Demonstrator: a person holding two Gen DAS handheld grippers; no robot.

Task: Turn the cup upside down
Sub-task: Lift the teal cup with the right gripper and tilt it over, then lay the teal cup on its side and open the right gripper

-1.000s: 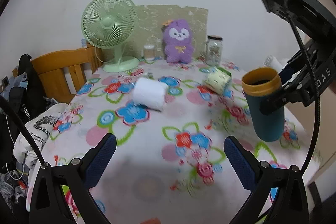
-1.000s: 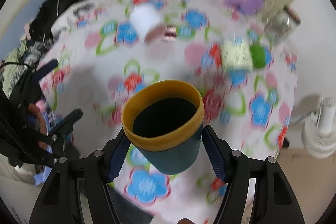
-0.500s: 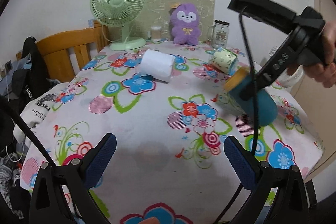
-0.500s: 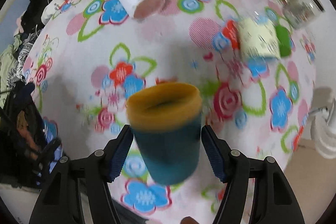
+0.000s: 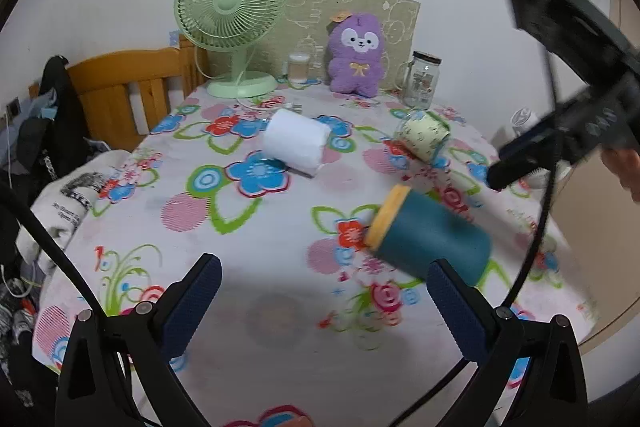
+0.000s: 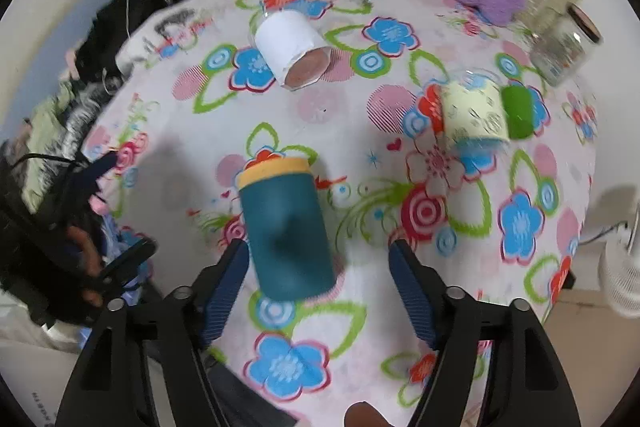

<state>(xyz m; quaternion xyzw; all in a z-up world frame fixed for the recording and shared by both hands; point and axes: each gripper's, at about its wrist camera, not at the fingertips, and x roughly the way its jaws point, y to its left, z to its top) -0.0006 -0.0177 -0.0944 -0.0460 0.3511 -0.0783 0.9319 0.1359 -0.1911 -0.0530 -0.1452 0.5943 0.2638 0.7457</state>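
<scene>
Right now the teal cylindrical cup with the mustard-yellow rim (image 6: 286, 227) lies tipped over on its side on my desk, on the white cloth printed with bright flowers (image 6: 400, 155), its yellow mouth pointing away from my right gripper (image 6: 318, 287). My right fingers (image 6: 226, 285) are spread wide; the cup sits between them, close against the left one and clear of the right one, so I am not gripping it. The picture is smeared there, so I cannot tell whether that finger touches the cup.

From my left wrist the same cup (image 5: 430, 239) shows on its side just beyond my left gripper (image 5: 320, 303), near the right finger (image 5: 458, 307). Those fingers are wide apart too and hold nothing.

Farther back a white paper roll (image 5: 296, 141) lies on its side, and to its right a pale yellow patterned cup with a green end (image 6: 486, 111) lies tipped as well. Along the far edge stand a light green desk fan (image 5: 232, 23), a purple plush toy (image 5: 358, 53) and a clear glass jar with a dark lid (image 5: 424, 79).
</scene>
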